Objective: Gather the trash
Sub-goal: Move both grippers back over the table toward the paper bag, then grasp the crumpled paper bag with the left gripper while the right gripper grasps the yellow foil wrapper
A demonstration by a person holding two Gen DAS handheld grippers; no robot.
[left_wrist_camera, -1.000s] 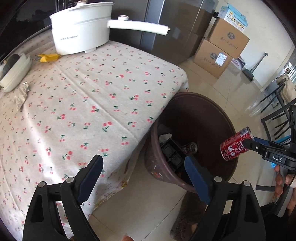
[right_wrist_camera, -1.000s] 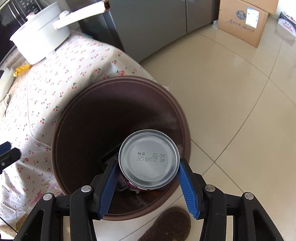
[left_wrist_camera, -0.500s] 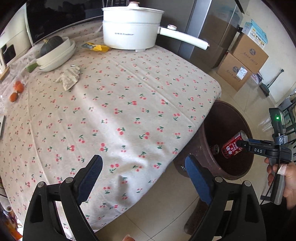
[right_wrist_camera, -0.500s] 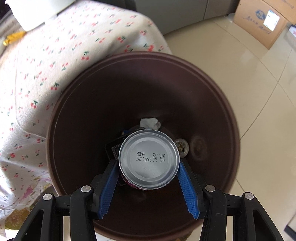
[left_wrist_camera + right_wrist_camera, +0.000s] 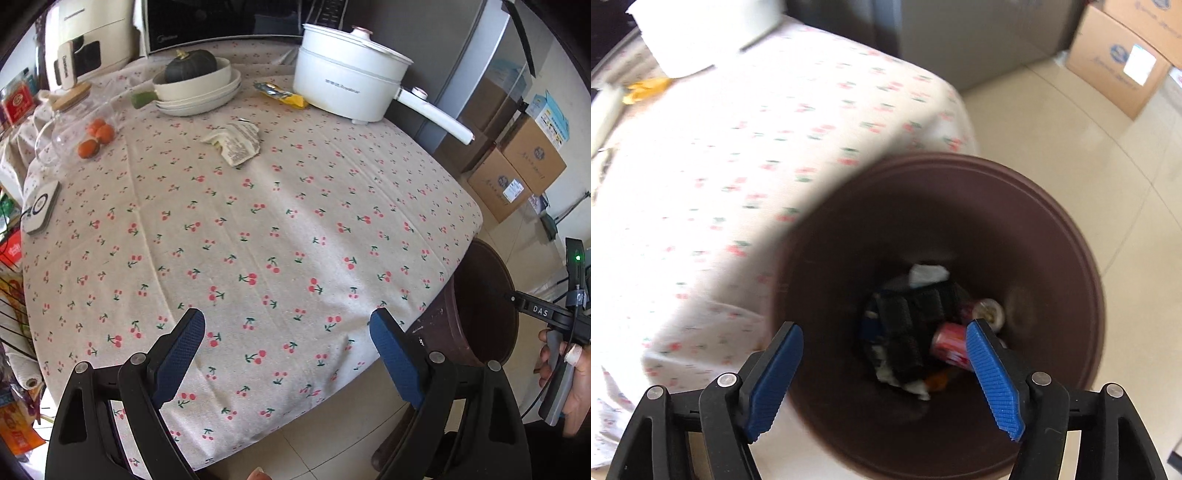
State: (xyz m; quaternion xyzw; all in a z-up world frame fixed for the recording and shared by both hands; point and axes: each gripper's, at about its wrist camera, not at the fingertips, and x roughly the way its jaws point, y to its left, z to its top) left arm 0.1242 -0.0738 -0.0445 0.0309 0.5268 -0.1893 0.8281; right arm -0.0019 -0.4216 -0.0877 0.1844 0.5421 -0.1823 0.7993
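Your right gripper (image 5: 884,356), clamped on the red can (image 5: 951,341) half a second ago, now hangs spread and empty over the brown bin (image 5: 1071,236). The can lies among blurred dark trash at the bin's bottom, partly hidden by your right finger. Your left gripper (image 5: 286,352) stays spread over the cherry tablecloth (image 5: 258,229), where a crumpled wrapper (image 5: 236,142) remains.
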